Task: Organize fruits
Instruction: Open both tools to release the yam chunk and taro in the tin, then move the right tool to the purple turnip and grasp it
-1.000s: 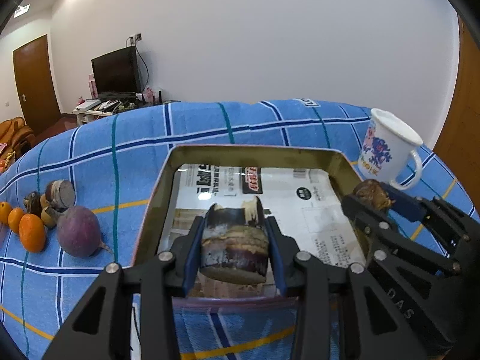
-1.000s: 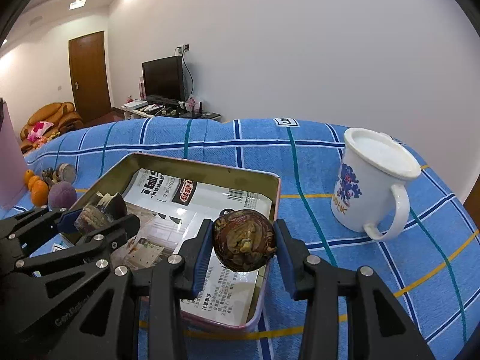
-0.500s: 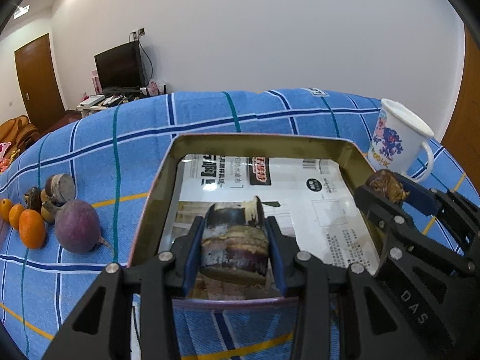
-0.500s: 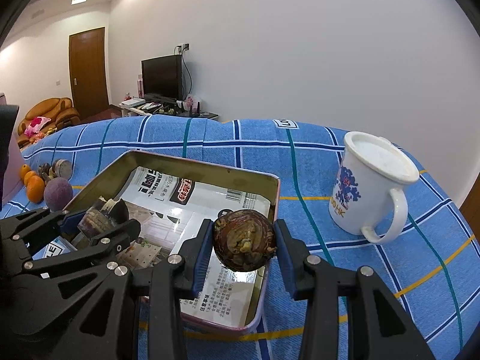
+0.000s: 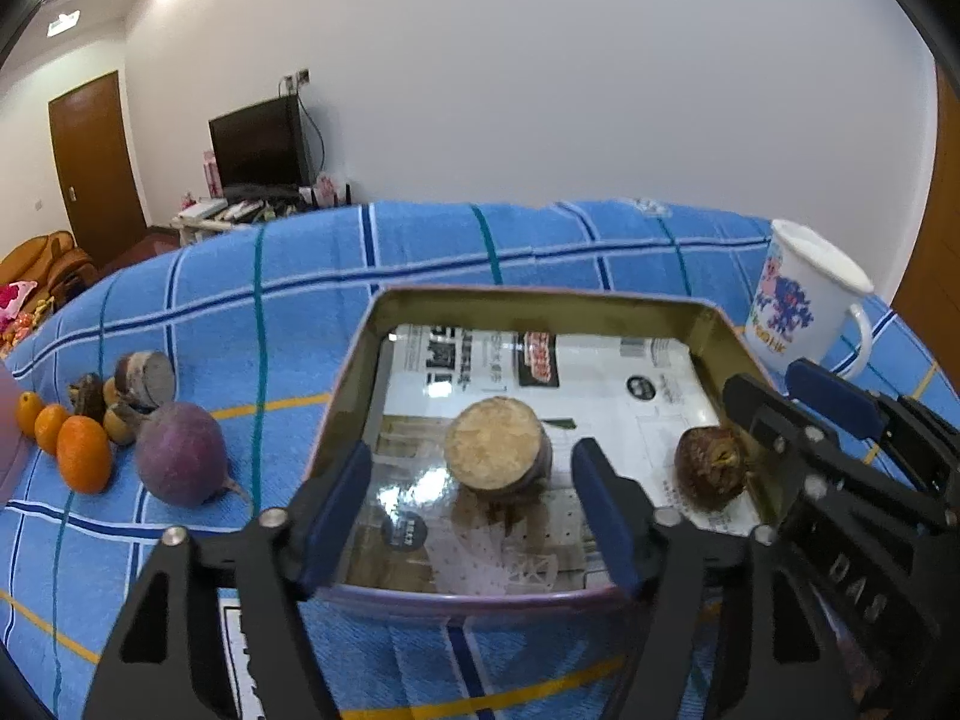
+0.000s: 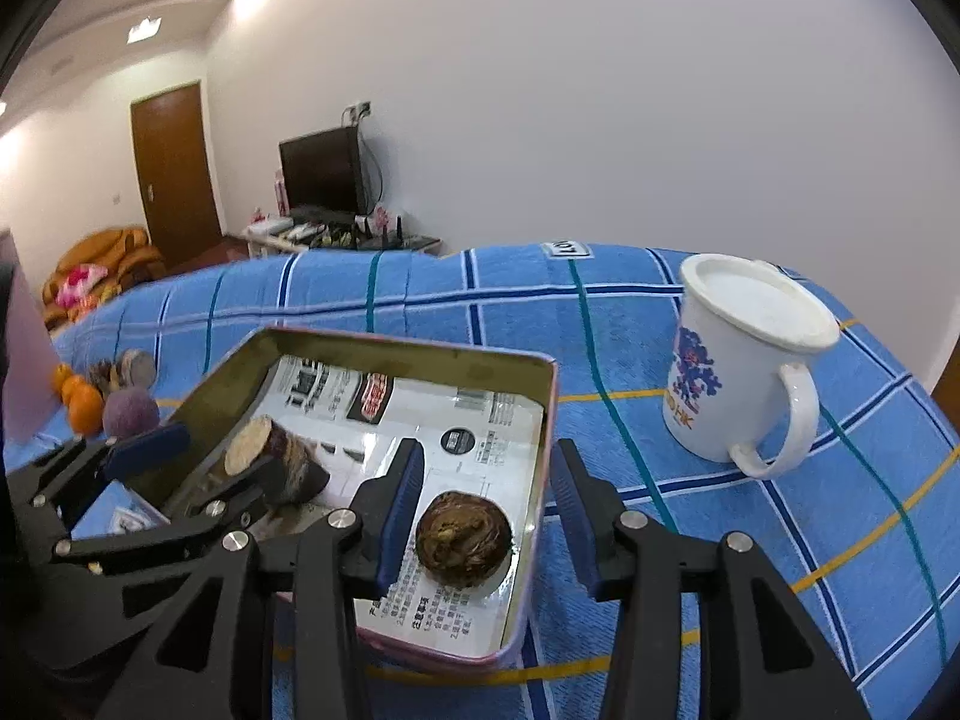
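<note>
Both the left gripper (image 5: 474, 516) and right gripper (image 6: 486, 516) are seen spread, released; a cut root piece (image 5: 495, 453) and what seems a round taro (image 6: 463, 546) are left lying in the tin tray (image 6: 546, 420).

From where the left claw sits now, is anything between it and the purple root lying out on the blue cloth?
Yes. The tin tray's left wall stands between the open left claw and the purple root; it must lift over it.

bed (image 5: 420, 252) (blue plaid) | tin tray (image 5: 540, 303) | mug (image 6: 738, 372) | oranges (image 5: 84, 462) | purple root (image 5: 180, 462)
</note>
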